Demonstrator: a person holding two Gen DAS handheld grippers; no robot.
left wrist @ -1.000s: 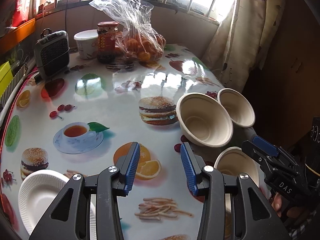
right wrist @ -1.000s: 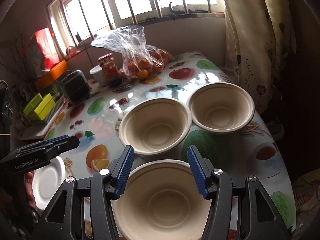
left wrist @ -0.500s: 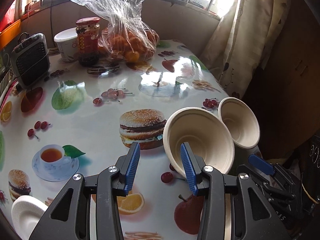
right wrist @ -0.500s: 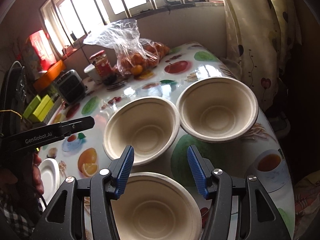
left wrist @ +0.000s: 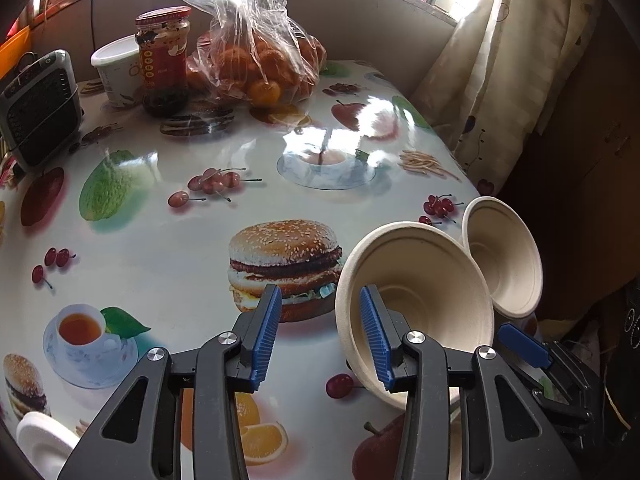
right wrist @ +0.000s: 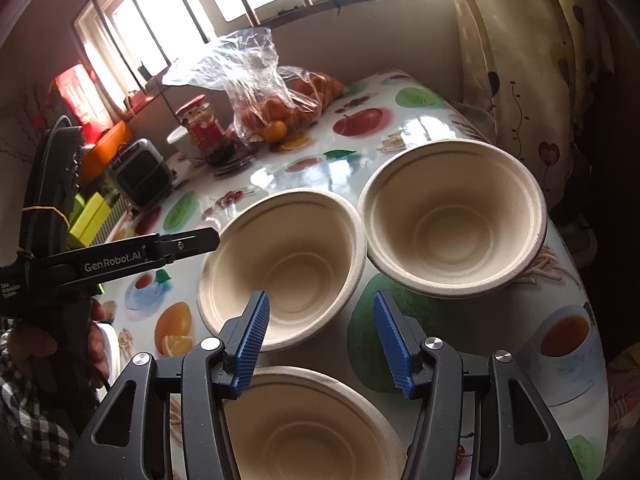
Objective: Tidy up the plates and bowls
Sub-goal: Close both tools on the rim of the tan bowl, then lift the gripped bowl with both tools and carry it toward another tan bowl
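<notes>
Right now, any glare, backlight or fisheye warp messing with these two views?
Left wrist view: window glare washes out the tablecloth mid-table; fisheye stretches the two bowls at right into funnels; dark vignette in the corners. Right wrist view: the barred window is blown out and leaves bright streaks on the cloth behind the middle bowl; the bowls stay sharp.

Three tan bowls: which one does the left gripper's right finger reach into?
The middle bowl: the left gripper has one finger over its rim. The others are untouched.
</notes>
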